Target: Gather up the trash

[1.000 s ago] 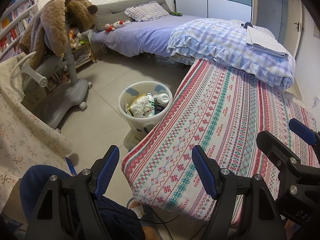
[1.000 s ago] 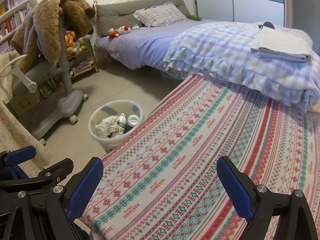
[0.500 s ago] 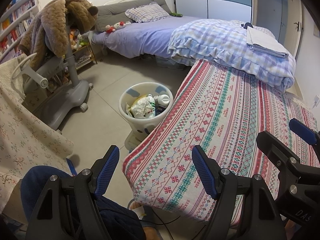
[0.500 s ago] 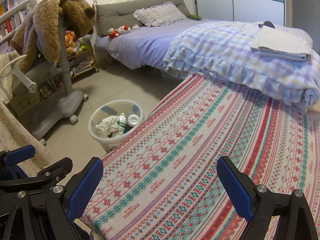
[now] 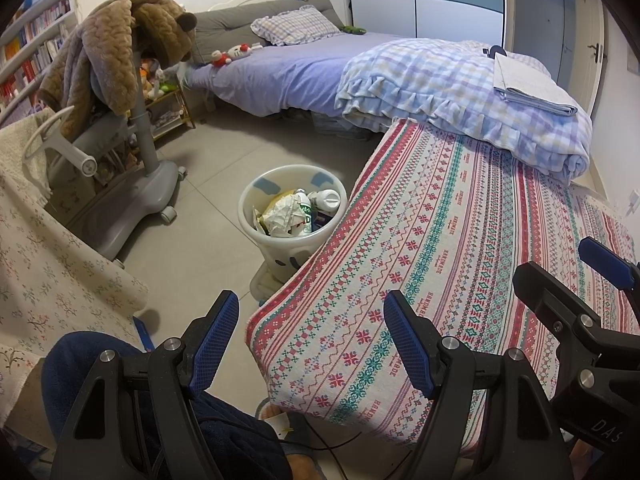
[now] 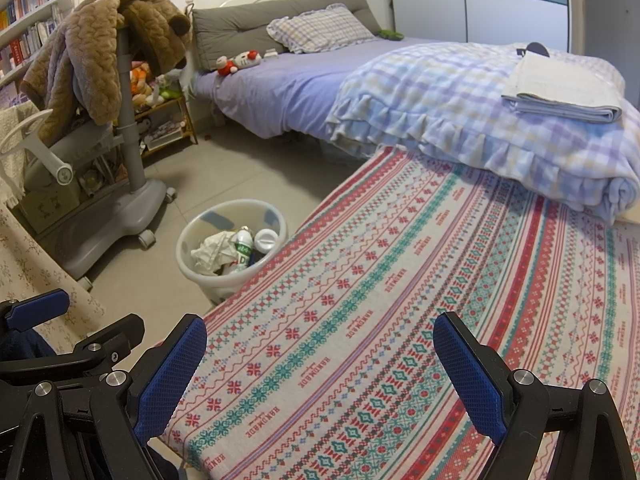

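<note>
Both grippers, left [image 5: 310, 338] and right [image 6: 320, 364], have their fingers spread, grasping nothing. They hover over the patterned tabletop [image 6: 400, 320]. The bin [image 5: 294, 248] beside it holds crumpled trash [image 5: 286, 216].

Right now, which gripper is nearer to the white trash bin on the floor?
Left. The left gripper hangs at the patterned table's corner beside the trash bin. The right gripper sits further over the table, the bin off to its left. Both are open and empty.
</note>
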`<state>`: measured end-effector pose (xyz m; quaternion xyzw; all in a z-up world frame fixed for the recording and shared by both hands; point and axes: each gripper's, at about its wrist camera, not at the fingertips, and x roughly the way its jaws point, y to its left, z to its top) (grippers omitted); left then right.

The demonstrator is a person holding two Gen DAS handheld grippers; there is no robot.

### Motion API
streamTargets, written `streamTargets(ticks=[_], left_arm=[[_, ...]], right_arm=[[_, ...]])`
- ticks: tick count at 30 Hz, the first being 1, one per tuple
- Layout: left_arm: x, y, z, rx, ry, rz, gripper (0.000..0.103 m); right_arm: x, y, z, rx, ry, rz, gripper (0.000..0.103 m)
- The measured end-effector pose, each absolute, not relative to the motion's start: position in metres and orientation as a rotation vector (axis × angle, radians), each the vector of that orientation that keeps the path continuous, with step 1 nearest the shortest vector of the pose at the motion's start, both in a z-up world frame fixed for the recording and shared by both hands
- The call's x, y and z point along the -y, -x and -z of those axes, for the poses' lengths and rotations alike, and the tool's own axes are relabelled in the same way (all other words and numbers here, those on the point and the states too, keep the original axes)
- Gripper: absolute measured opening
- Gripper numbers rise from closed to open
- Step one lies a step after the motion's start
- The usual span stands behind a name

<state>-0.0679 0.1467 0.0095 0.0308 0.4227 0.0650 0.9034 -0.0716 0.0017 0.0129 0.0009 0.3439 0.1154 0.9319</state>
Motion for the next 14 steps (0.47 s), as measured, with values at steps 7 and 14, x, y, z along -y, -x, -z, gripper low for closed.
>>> streamTargets(ticks=[7, 14], left_arm=[[-0.1461, 0.0681, -0.0094, -0.873, -0.064, -0.135, 0.078], [-0.1461, 0.068, -0.0094, -0.873, -0.064, -0.135, 0.078]], right_arm=[[-0.0015, 0.0715, -0.0131, -0.704, -0.002, -0.236, 0.095], [-0.0013, 0.0712, -0.0132, -0.704, -0.001, -0.237, 0.095]])
